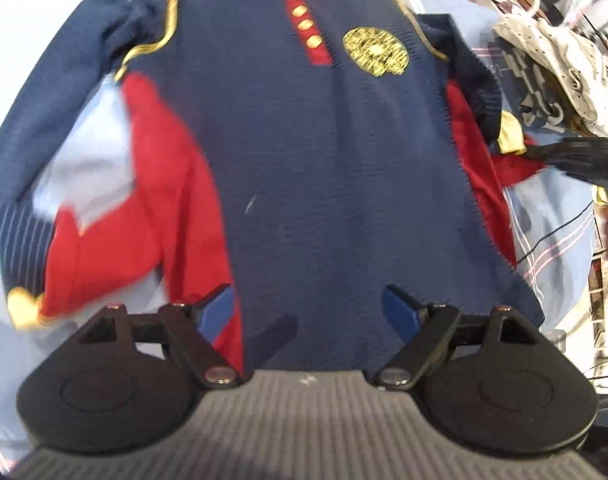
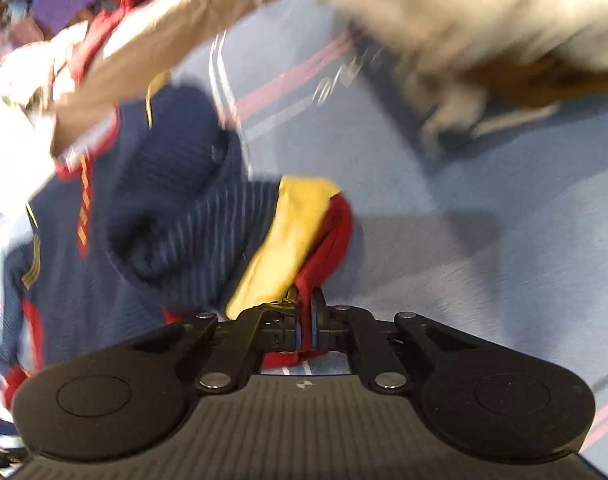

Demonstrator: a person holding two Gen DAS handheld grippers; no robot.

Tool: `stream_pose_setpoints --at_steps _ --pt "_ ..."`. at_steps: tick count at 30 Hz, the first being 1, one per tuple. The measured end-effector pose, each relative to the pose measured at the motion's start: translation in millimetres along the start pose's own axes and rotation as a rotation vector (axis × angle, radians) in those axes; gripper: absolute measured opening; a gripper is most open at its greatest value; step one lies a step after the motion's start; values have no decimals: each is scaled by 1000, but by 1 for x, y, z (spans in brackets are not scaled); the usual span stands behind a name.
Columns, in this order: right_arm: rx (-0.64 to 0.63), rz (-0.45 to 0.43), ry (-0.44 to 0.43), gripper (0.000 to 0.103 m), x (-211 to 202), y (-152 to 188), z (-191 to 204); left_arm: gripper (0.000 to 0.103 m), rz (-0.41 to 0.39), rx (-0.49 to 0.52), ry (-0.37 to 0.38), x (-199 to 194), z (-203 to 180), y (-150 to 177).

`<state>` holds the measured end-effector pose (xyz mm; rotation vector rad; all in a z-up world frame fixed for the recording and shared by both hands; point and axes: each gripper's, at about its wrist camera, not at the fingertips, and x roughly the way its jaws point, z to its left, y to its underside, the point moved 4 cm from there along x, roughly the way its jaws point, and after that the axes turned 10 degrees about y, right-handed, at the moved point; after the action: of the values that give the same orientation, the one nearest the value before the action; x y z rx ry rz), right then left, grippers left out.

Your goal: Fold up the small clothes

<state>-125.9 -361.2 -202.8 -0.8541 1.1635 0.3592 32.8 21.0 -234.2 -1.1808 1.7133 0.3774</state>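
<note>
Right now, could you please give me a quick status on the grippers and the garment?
Left gripper open above navy top. Right gripper shut on its red and yellow sleeve cuff. White clothes pile beside, not blocking.

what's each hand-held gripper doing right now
left hand-held gripper: open, empty, over the navy top
right hand-held gripper: shut on the top's red fabric

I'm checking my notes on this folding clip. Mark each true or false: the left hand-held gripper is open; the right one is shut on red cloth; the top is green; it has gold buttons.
1. The left hand-held gripper is open, above the navy top: true.
2. The right hand-held gripper is shut on red fabric: true.
3. The top is green: false, navy with red and yellow.
4. Gold buttons run down its red placket: true.
5. The top lies on bare wood: false, on a light blue cloth.
</note>
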Motion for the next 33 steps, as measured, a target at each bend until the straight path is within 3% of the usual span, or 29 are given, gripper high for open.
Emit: stream_pose_setpoints --at_steps 5,9,11,14,18,20,26,30,33 --pt "-27 -93 17 7 -87 -30 -43 81 -32 38 -5 9 -24 -26" --pt "-99 -97 59 7 -150 -44 -89 81 -34 50 10 26 -51 -43" --pt "-127 -96 106 7 -161 -45 -108 81 -29 69 16 35 -67 -48" --pt "-56 -89 134 8 -171 -45 -149 81 -18 91 24 52 -84 -55" --pt "31 -48 50 8 -165 -39 -165 81 4 134 11 71 -102 -65" --pt "84 15 -45 8 -143 -32 -151 81 3 129 15 74 -107 -69" --pt "351 226 -509 8 -83 0 -73 81 -14 137 -2 58 -105 -64" --pt "343 253 -763 9 -72 -18 28 81 -77 84 -59 19 -79 -57" --pt "191 235 -1022 9 -110 -35 126 81 -148 4 -98 -21 -52 -48"
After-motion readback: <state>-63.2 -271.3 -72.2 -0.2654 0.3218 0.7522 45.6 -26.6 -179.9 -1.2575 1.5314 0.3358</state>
